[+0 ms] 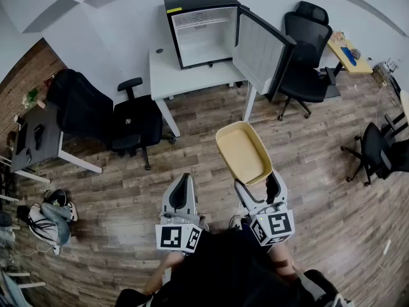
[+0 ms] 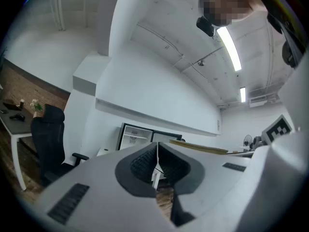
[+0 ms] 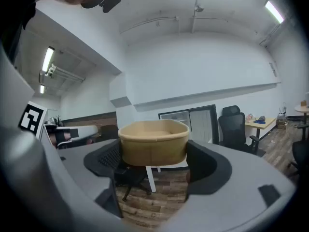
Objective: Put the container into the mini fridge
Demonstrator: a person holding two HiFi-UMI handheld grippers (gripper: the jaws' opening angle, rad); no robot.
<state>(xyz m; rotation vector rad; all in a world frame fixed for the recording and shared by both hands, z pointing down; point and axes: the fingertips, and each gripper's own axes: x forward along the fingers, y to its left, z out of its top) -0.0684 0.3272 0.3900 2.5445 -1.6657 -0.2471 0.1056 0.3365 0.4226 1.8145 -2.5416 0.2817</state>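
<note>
My right gripper (image 1: 259, 184) is clamped on the tan container (image 1: 241, 152); my left gripper (image 1: 182, 192) is shut, empty. The mini fridge (image 1: 201, 27) stands on the desk (image 1: 185, 75) straight ahead, well apart, door open towards me.

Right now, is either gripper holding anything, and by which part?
The right gripper holds the tan container by the side walls at its near end. The left gripper is shut and empty.

No legible text or numbers, yellow label (image 1: 173, 9) on mini fridge (image 1: 204, 27) too small
</note>
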